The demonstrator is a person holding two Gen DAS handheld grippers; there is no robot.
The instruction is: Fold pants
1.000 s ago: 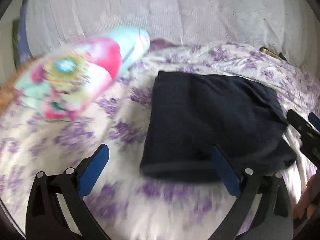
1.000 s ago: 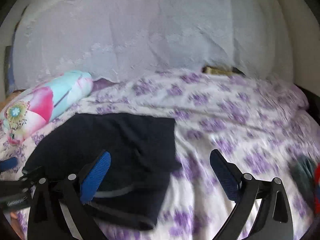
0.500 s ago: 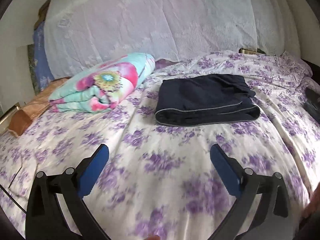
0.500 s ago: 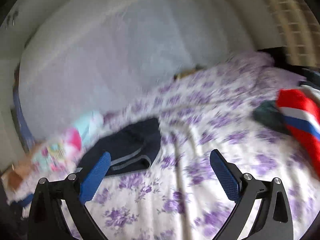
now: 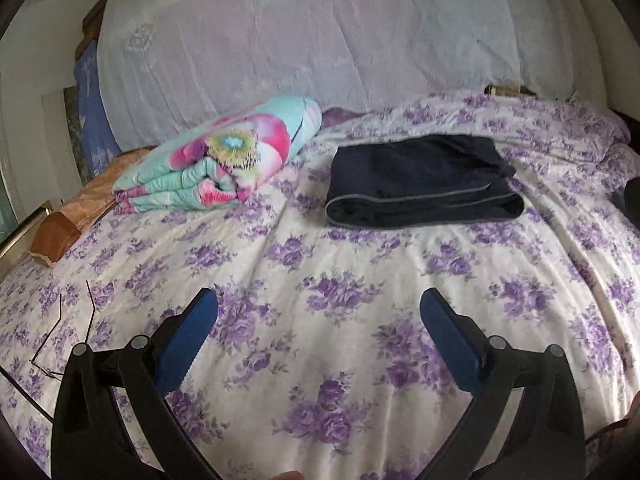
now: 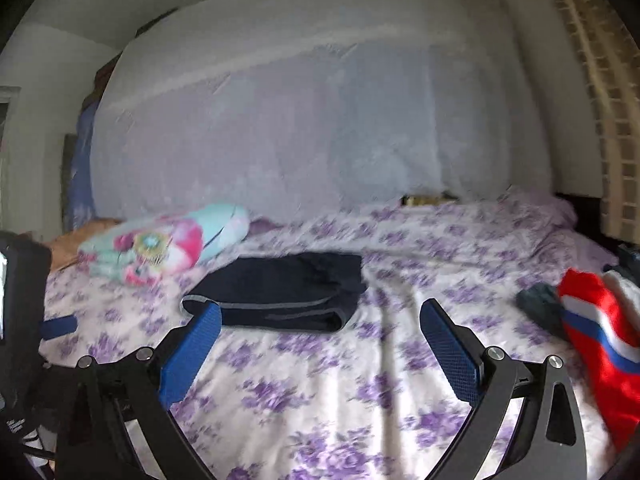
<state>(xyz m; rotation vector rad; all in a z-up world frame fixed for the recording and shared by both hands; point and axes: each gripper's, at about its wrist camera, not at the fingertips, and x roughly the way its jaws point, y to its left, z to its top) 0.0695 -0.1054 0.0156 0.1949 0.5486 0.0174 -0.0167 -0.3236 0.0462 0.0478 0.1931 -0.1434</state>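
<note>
Dark navy pants [image 5: 420, 180] lie folded into a flat rectangle on the purple-flowered bedsheet [image 5: 320, 280], grey seam lines along the near edge. The right wrist view shows the same folded pants [image 6: 288, 294] at centre left. My left gripper [image 5: 318, 332] hovers open over bare sheet, well short of the pants, nothing between its blue pads. My right gripper [image 6: 320, 340] is also open and empty, held back from the pants, its left pad overlapping their near corner in view. The left gripper's body [image 6: 20, 300] shows at the left edge of the right wrist view.
A rolled floral blanket [image 5: 224, 160] lies left of the pants, a brown pillow [image 5: 68, 224] beyond it. Eyeglasses [image 5: 60, 336] rest on the sheet at near left. A red, white and blue garment [image 6: 600, 344] and dark clothes [image 6: 540, 308] lie at right. A white lace curtain [image 5: 320, 32] hangs behind.
Both grippers have pulled back and up from the folded pants, which now lie farther away. The right view has swung level after tilting toward the clothes at right.
</note>
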